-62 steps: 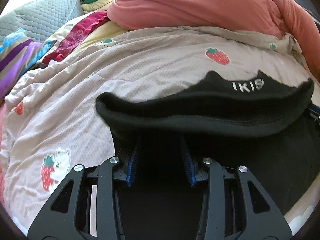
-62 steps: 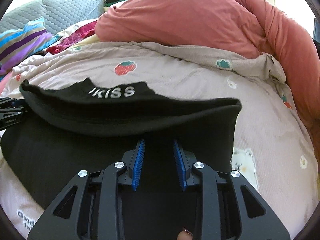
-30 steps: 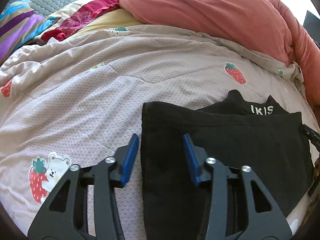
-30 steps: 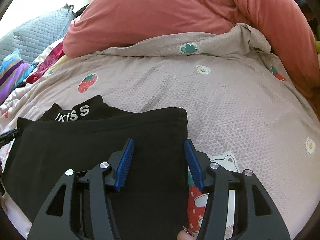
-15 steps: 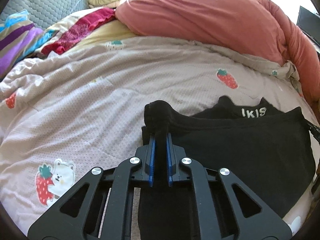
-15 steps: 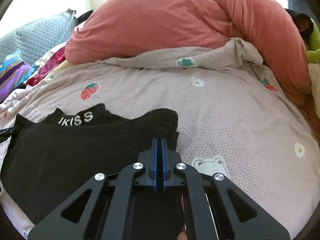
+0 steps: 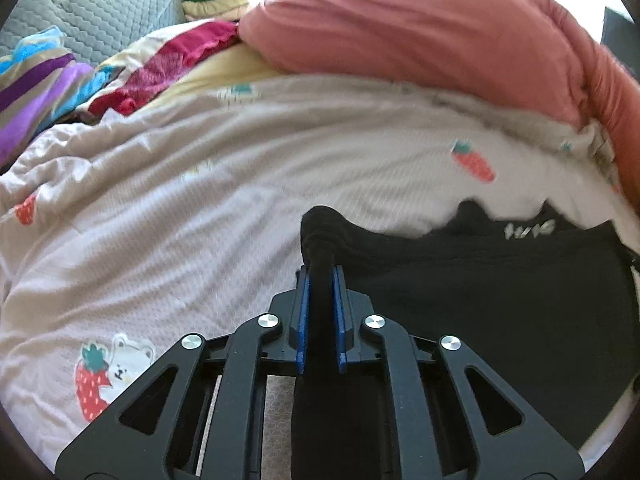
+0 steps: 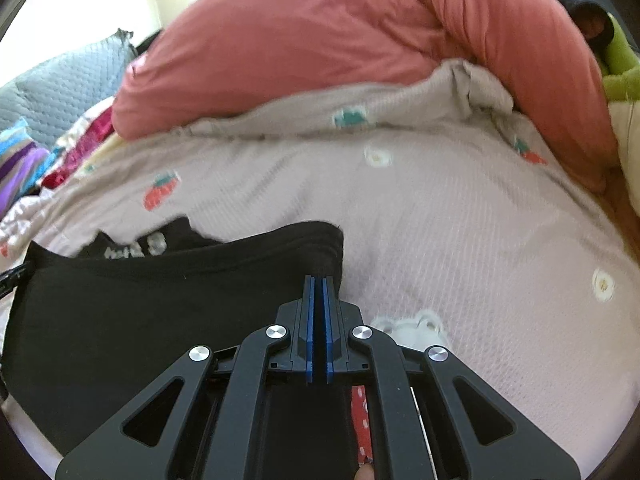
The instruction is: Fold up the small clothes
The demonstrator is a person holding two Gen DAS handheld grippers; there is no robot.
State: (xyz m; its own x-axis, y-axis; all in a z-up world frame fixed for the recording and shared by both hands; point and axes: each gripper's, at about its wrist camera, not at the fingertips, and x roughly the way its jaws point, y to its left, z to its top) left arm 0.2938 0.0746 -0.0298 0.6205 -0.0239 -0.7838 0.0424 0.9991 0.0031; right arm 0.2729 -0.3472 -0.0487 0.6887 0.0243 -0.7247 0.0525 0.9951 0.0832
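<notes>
Black garment (image 7: 500, 292) lies on bed quilt (image 7: 200, 220), lower right of frame, long axis spanned between left hand-held gripper (image 7: 319, 280) and right hand-held gripper (image 8: 318, 284); a far corner is pinched by each.

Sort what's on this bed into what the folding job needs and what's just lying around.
In use:
black garment
left gripper, shut on its corner
right gripper, shut on the other corner

Lying about:
pink duvet
strawberry-print quilt
striped cloth
grey quilted pillow
</notes>
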